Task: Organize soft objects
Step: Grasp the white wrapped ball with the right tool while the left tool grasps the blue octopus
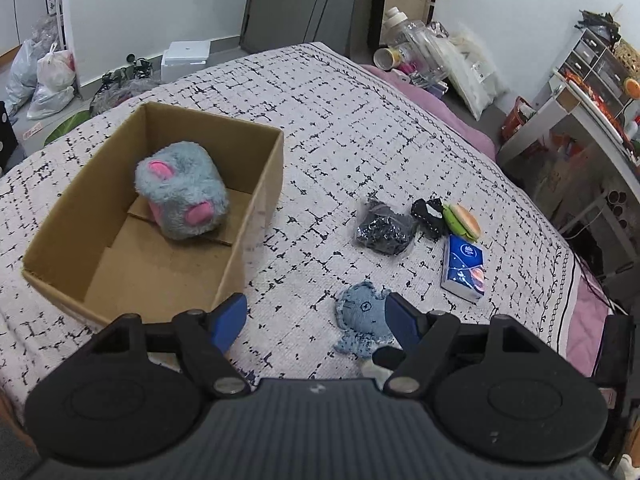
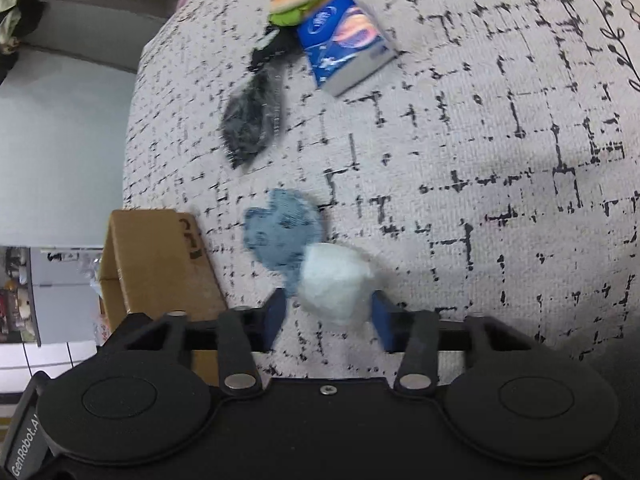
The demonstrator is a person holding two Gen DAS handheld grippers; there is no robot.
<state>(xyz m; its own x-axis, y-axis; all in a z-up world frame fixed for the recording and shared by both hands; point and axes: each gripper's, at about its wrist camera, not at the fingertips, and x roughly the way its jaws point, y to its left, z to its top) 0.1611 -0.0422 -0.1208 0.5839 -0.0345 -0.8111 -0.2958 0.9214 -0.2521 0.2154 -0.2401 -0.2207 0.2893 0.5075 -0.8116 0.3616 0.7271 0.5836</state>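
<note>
Left wrist: fuzzy cube-shaped plush [image 1: 181,190] in box [image 1: 256,200].

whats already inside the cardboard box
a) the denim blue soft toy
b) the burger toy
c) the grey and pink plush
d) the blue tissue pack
c: in the left wrist view the grey and pink plush sits inside the cardboard box, the other three lie out on the bedspread.

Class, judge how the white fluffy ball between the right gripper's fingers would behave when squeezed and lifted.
The white fluffy ball looks fuzzy, so it probably compresses easily. It likely weighs little. Being rounded, it might roll if nudged across the bedspread.
</note>
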